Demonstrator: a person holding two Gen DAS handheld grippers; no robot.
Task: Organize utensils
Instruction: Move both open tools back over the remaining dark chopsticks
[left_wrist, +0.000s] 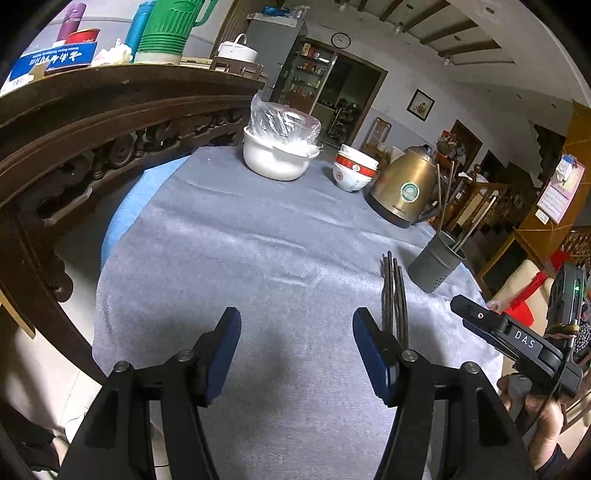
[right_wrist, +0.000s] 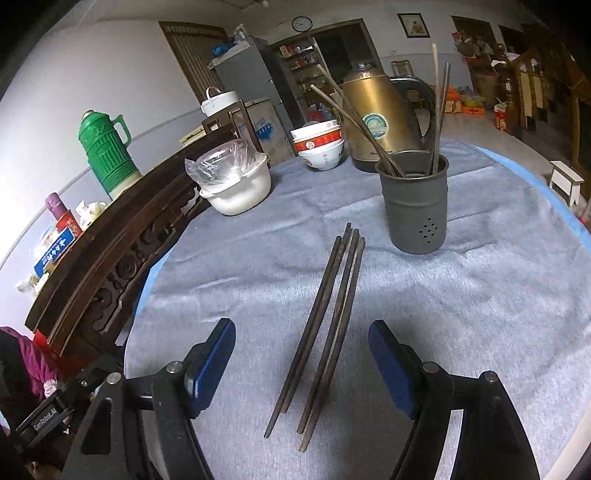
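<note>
Flanking four loose chopsticks (right_wrist: 325, 328), wide-open empty right gripper (right_wrist: 301, 363); grey holder (right_wrist: 415, 206), kettle (right_wrist: 380, 118) beyond.

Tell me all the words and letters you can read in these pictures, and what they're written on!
"DAS": white letters on the right gripper body, seen from the left wrist.
"GenRobot.AI": on the left gripper body, low left in the right wrist view; its own camera shows its fingers.
Gold kettle: round sticker and brand line, too blurred to read.
Blue box: white characters, too blurred.
Bowls: red band markings, unreadable.
Wall clock: numbers too small.
</note>
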